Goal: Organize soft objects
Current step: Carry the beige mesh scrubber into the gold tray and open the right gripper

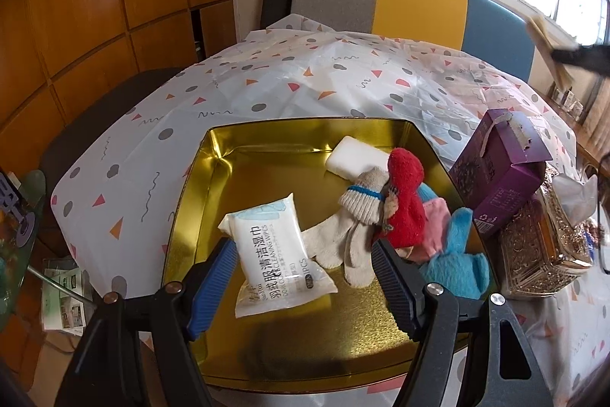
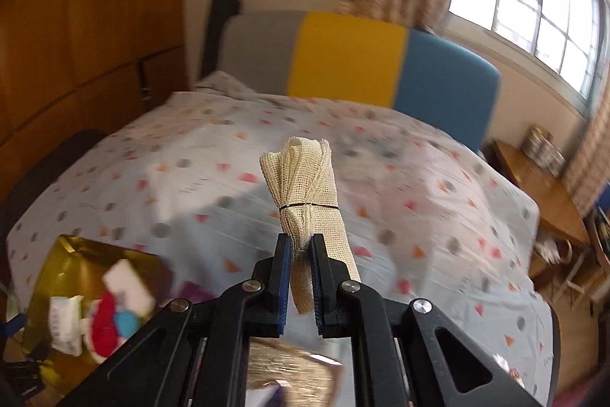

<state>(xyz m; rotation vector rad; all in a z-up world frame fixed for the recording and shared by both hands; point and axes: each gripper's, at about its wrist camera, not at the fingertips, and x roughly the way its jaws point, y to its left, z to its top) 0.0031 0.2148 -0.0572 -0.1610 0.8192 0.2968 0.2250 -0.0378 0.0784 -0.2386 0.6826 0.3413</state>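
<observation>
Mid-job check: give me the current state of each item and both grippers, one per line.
Left gripper: open, around the wipes pack, not pressing it.
Right gripper: shut on gauze roll, raised above the table.
Gold tin: open, lidless.
Wipes pack: sealed, lying in tin.
White sponge: flat in tin.
Gloves pile: heaped in tin.
Purple box: flap open, tilted on the tissue box.
</observation>
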